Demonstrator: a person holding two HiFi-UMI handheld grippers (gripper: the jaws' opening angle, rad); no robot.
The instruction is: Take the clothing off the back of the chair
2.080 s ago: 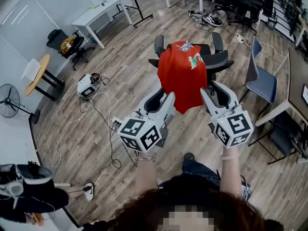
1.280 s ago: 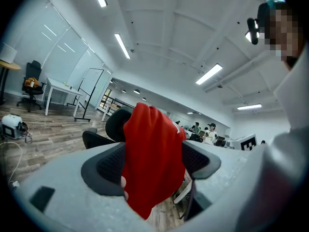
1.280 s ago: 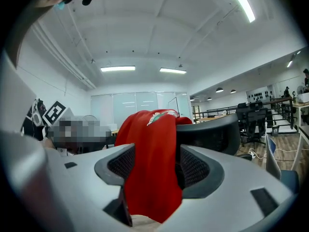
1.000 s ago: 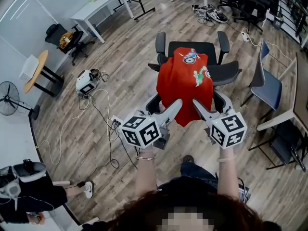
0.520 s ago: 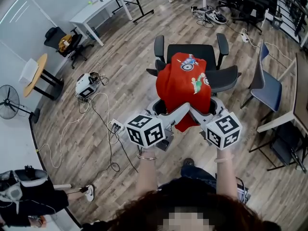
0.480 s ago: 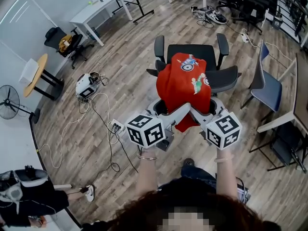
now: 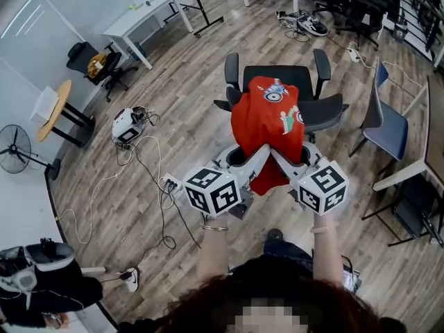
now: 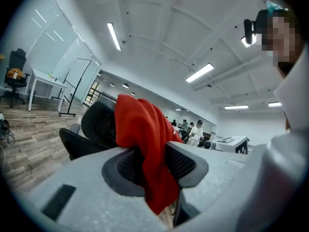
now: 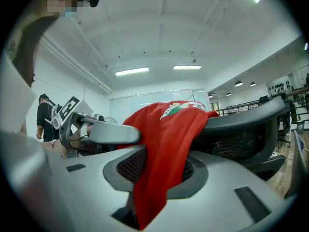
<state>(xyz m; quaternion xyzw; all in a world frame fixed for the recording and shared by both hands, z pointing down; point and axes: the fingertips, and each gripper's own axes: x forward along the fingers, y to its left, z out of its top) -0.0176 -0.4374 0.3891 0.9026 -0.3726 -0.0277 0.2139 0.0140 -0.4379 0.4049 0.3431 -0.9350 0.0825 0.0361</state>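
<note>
A red garment (image 7: 267,120) with a printed badge hangs over the back of a black mesh office chair (image 7: 326,108). Both grippers meet at its lower hem. My left gripper (image 7: 260,155) comes in from the left and its jaws are closing, with a fold of the red garment (image 8: 145,129) pinched between the dark pads. My right gripper (image 7: 279,157) comes in from the right, also closing, and the red garment (image 9: 169,129) fills the gap between its pads. The chair (image 8: 99,124) stands just behind the cloth.
A blue chair (image 7: 385,120) and a desk edge stand at the right. Cables (image 7: 149,168) and a white device (image 7: 127,125) lie on the wooden floor at the left. A white table (image 7: 142,16), a round table (image 7: 55,106) and a fan (image 7: 14,144) are farther left.
The two grippers have drawn together from either side of the garment's lower edge. Their wide-open jaws have narrowed onto the hem.
</note>
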